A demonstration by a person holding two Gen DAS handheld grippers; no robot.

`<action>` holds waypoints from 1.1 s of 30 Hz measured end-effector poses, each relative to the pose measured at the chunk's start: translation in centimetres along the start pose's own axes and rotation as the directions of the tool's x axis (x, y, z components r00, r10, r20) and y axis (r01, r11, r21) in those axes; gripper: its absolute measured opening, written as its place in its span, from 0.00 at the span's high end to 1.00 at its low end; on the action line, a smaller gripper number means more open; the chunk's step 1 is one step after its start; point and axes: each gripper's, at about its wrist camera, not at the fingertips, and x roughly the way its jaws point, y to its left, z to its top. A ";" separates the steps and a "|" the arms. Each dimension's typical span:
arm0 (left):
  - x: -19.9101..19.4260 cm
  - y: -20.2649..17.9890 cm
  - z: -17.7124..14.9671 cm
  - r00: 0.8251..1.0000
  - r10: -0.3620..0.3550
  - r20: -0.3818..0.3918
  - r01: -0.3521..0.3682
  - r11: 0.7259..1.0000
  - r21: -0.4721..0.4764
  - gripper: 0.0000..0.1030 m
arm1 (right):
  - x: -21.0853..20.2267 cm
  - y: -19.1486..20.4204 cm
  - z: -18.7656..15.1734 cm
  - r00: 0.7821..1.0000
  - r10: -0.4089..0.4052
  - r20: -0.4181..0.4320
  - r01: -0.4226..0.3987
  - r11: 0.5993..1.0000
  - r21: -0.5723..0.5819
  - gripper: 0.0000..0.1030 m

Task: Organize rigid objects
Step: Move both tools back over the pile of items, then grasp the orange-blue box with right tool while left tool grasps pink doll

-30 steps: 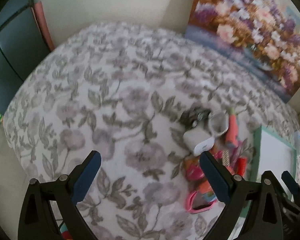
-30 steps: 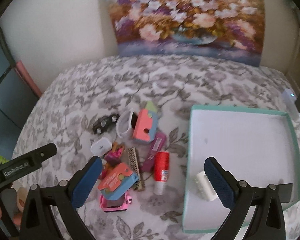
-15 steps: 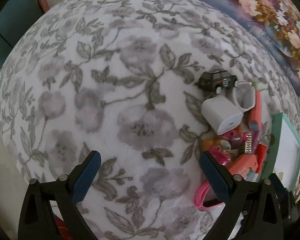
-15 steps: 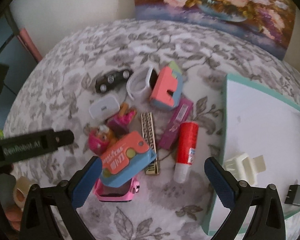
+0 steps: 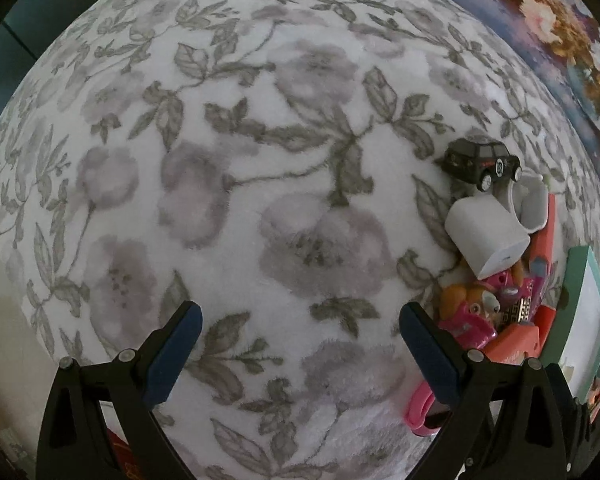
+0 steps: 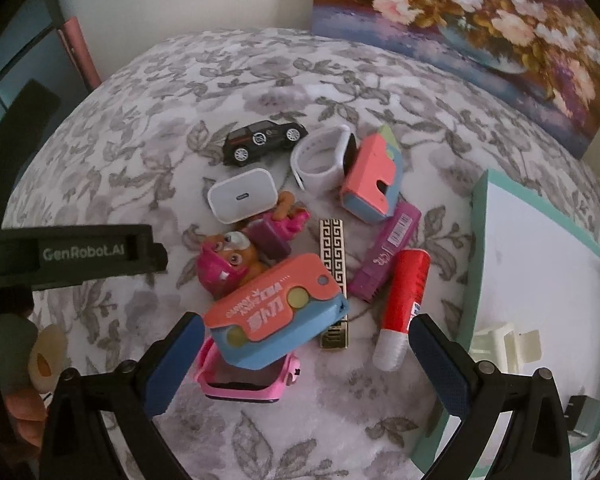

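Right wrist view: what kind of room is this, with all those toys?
Probably a bedroom at home: a soft flowery blanket covers the surface, a flower painting leans on the wall, and a black toy car lies there.

I see a white blanket [image 6: 148,128] with grey flowers and leaves. On it are a black toy car [image 6: 263,141], a white charger [image 6: 242,195], a red glue stick [image 6: 401,307] with white cap, and a purple tube [image 6: 384,254]. The tray [image 6: 478,216] has a mint green rim.
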 end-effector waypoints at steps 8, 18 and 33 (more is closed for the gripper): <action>-0.2 2.6 0.4 1.000 -0.005 0.001 0.005 0.999 -0.045 0.04 | 1.1 1.0 0.0 1.000 -0.009 -0.025 0.008 0.999 -0.047 0.00; -0.3 2.2 0.3 1.000 -0.019 -0.001 0.019 0.999 -0.051 0.04 | 1.6 0.9 0.0 1.000 0.001 -0.021 -0.001 0.999 -0.033 0.13; -1.1 1.2 0.1 0.999 -0.053 0.004 0.053 0.997 -0.056 0.04 | 1.2 0.1 0.1 0.999 0.032 0.004 -0.032 1.000 0.001 0.23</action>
